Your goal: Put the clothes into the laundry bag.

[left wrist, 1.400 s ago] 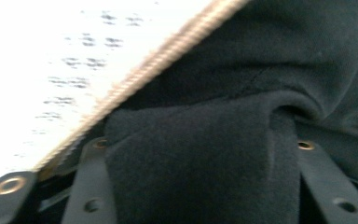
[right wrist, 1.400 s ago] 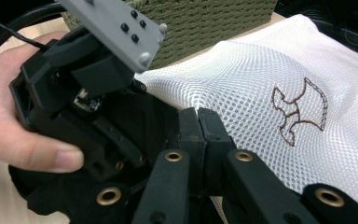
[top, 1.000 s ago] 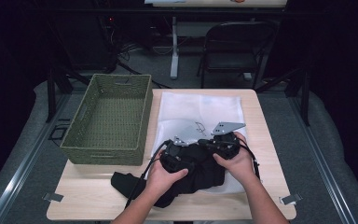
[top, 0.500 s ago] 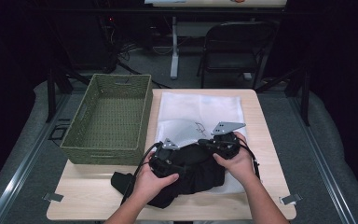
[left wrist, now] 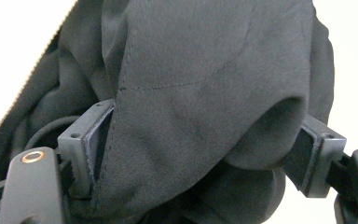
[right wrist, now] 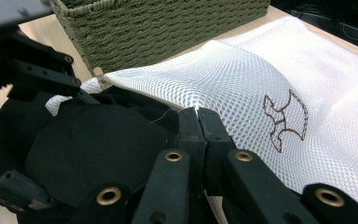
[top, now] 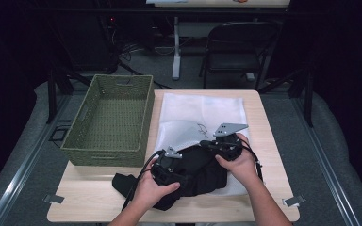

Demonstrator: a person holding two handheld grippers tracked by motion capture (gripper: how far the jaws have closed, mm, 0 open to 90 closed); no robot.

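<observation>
The right gripper (right wrist: 199,116) is pinched tight on the open edge of the white mesh laundry bag (right wrist: 261,88), holding its mouth up, while the left gripper (left wrist: 200,149), whose jaws have just been opening, straddles a thick fold of the black fabric garment (left wrist: 200,70) with cloth between them. The garment lies bunched at the bag's mouth near the table's front edge, beside the green woven basket (top: 111,120). If the left jaws loosen further, the fold may slump out, or a hard push could tug the mesh from the right grip.
</observation>
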